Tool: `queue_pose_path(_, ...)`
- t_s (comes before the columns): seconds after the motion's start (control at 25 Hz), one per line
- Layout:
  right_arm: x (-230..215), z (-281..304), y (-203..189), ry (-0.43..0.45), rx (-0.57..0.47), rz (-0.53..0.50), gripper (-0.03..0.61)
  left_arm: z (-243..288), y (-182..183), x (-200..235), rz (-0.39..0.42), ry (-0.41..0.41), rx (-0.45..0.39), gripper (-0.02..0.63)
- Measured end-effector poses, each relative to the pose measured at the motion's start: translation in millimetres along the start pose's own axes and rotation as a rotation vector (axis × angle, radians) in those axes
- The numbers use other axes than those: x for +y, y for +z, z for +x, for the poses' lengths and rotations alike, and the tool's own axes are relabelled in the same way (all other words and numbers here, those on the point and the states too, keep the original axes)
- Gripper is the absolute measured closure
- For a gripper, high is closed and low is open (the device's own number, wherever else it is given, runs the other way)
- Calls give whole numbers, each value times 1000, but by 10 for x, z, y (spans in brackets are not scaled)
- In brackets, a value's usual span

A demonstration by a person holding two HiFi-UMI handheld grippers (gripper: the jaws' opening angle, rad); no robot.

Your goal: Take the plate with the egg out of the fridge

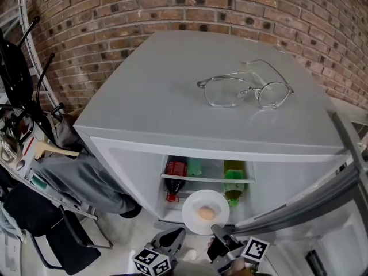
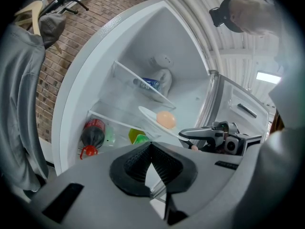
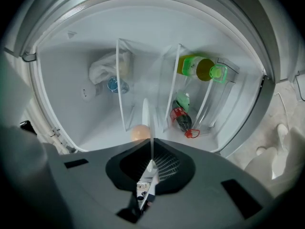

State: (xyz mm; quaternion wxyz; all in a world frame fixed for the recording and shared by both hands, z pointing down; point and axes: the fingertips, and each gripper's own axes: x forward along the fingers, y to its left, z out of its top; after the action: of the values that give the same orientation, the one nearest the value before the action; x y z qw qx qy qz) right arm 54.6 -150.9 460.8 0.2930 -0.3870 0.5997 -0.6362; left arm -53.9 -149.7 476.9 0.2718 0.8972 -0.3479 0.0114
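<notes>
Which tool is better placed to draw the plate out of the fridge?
Right. The right tool is shut on the plate rim; the left tool is shut on nothing, apart from it.

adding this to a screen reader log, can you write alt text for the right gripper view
The right tool is clamped on the rim of a white plate, seen edge-on, with an egg on it, at the open fridge. Behind, a green bottle and a dark soda bottle sit inside.

Wire-rimmed eyeglasses (image 1: 223, 92) lie near a brick wall (image 1: 172, 10); a cola bottle (image 1: 175, 177) and a green bottle (image 1: 234, 180) lie apart.
</notes>
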Motion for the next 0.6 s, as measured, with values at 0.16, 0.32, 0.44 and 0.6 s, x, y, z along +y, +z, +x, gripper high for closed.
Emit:
queue_pose_path(0.16,-5,-51,-4,-4,2,-15,558,3,-22,17,24,-4,-9,606)
queue_pose_path(0.32,3,-93,-25,0,0,-19,558,-12,-37,-3,22,-2,-7,606)
queue_pose_path(0.44,-3,-102,-39,2,3,-18,558,-12,-45,2,19,4,-10,606)
queue_pose_path(0.6,-29,-98,-46,0,6,-11,558,8,-36,25,16,16,-15,606)
